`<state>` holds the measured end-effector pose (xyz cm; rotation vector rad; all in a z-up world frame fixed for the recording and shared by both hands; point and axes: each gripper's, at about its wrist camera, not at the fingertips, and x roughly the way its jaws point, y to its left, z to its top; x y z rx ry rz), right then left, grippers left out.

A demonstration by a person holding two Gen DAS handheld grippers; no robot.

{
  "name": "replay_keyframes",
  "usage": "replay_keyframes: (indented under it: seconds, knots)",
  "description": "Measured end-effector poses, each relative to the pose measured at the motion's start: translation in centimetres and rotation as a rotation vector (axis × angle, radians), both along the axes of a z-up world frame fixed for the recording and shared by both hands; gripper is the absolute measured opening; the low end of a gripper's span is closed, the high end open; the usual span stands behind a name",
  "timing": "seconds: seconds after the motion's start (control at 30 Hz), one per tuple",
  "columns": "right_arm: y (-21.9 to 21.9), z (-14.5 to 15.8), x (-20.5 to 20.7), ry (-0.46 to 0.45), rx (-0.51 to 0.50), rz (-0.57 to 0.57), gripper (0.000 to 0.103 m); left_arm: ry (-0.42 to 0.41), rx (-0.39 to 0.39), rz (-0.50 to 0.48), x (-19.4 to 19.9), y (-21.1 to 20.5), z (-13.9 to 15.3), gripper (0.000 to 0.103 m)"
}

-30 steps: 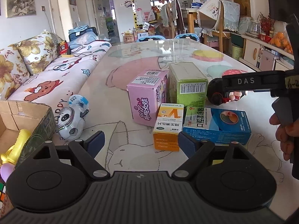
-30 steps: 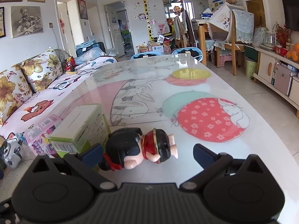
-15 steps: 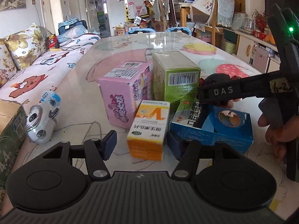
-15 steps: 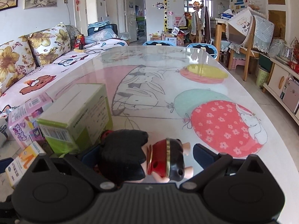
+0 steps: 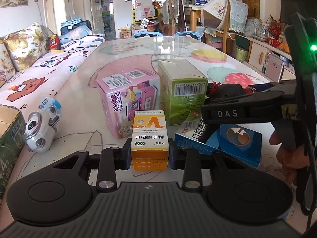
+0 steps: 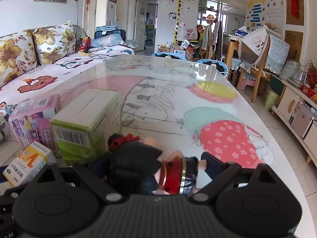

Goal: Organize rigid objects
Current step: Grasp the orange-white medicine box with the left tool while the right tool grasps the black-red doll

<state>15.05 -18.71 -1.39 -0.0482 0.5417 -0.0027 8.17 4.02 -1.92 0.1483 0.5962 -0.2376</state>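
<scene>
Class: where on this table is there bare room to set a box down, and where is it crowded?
Free: the table beyond the green box, over the balloon print; also between the panda toy and pink box. Crowded: the box cluster around the orange box.

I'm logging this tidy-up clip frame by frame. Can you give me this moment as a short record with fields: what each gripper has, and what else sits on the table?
left gripper: shut on the orange vitamin box
right gripper: shut on the doll figurine, which lies sideways between the fingers
behind orange vitamin box: pink box and green box, side by side
right of orange vitamin box: blue box, lying flat
table's left edge: panda toy, cardboard carton
surface: table with cartoon rabbit and balloon print
</scene>
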Motion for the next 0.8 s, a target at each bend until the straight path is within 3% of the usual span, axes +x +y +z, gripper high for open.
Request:
replay_keyframes:
  seconds: [0.8]
  knots:
    - [3.1, 2.2, -2.6, -0.071, -0.048, 0.003, 0.095, -0.045, -0.087, 0.067, -0.6, 0.7, 1.1, 0.042]
